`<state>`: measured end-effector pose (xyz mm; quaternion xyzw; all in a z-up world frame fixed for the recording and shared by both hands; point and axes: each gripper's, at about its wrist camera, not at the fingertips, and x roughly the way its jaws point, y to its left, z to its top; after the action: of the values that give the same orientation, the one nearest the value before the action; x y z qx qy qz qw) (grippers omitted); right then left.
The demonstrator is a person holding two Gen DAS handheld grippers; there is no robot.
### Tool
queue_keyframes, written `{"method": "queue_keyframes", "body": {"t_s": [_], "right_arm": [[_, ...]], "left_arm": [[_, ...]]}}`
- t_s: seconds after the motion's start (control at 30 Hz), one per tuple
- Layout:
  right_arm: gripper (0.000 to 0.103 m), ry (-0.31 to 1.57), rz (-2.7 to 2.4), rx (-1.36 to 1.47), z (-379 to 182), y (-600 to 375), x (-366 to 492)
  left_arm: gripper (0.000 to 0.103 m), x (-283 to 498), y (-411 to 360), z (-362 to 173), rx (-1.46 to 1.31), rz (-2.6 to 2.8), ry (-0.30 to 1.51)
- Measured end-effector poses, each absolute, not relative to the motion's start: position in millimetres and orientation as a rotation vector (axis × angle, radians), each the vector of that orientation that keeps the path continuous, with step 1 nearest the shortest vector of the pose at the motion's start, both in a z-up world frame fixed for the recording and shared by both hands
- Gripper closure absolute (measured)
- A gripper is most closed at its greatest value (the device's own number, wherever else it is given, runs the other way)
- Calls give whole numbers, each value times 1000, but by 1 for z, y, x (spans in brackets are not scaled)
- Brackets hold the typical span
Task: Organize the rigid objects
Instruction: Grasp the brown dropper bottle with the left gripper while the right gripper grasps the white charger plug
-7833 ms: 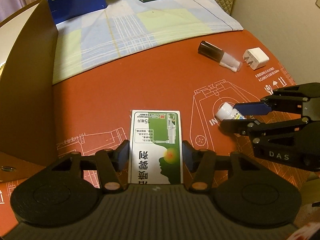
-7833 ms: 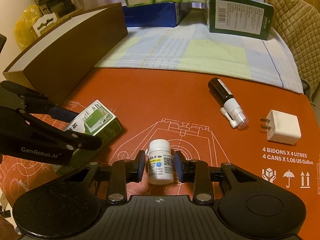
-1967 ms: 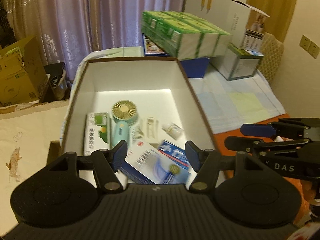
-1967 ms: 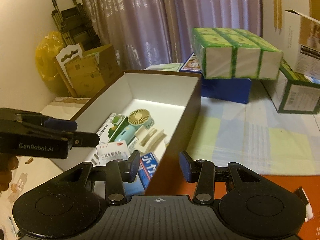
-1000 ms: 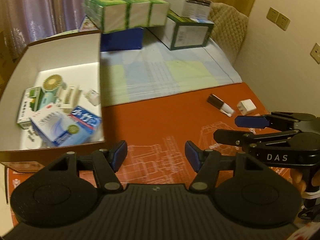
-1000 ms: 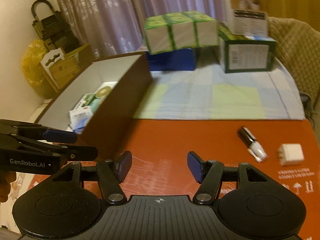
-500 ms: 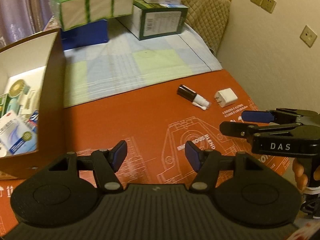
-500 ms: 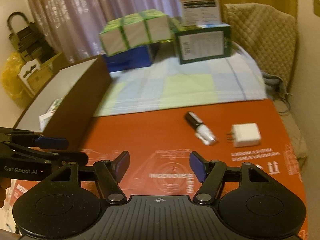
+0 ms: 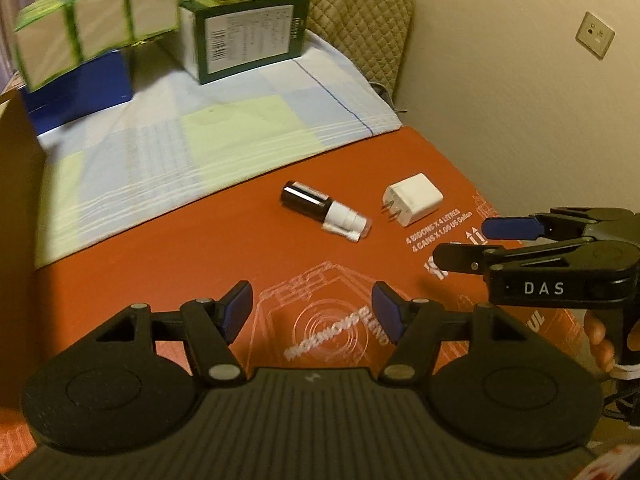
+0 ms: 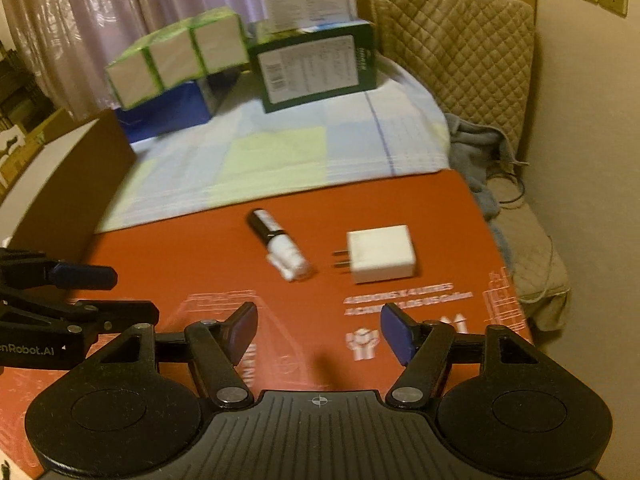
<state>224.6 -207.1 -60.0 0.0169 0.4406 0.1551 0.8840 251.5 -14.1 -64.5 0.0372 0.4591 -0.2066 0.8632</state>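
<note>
Both hand-held grippers are open and empty: right hand-held gripper (image 10: 319,330) is nearer the white charger (image 10: 382,254), left hand-held gripper (image 9: 312,312) faces the spray bottle (image 9: 324,212), which lies diagonally, nozzle toward us.

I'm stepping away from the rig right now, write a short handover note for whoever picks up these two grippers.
Left gripper: open, empty.
Right gripper: open, empty, jaws just widened.
Both hover over the red mat.
Left to sort: spray bottle lying on its side and white charger beside it, apart.
Brown box stands at the mat's left edge; its contents are not visible now.
</note>
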Motion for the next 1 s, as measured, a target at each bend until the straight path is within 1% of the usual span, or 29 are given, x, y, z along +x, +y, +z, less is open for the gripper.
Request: {"method": "queue_keyframes", "body": {"t_s": [0.13,0.37,0.87,0.9,0.93,0.97,1.0], "right_arm": [[37,922,301,36,-71,-219,238],[37,927,284,47,-85,-230,262],[37,903,336,-12,-111,-225,304],[42,899,336,-13,-112,-225,306],[50,897,335,-12,-112,-226,308],[54,901,341,-4,-113,-228,310],[55,905,342,4,-113,-229,312]], "left_arm": [[39,268,-29,-76,85,-426,972],[39,298,-46,-90,16,-403,1003],[40,338,-62,-105,-19,-333,1031],[40,341,-63,-105,-21,-330,1030],[40,343,-64,-106,-21,-325,1028],[40,346,-66,-107,-18,-319,1030],[39,348,-68,-108,-15,-313,1033]]}}
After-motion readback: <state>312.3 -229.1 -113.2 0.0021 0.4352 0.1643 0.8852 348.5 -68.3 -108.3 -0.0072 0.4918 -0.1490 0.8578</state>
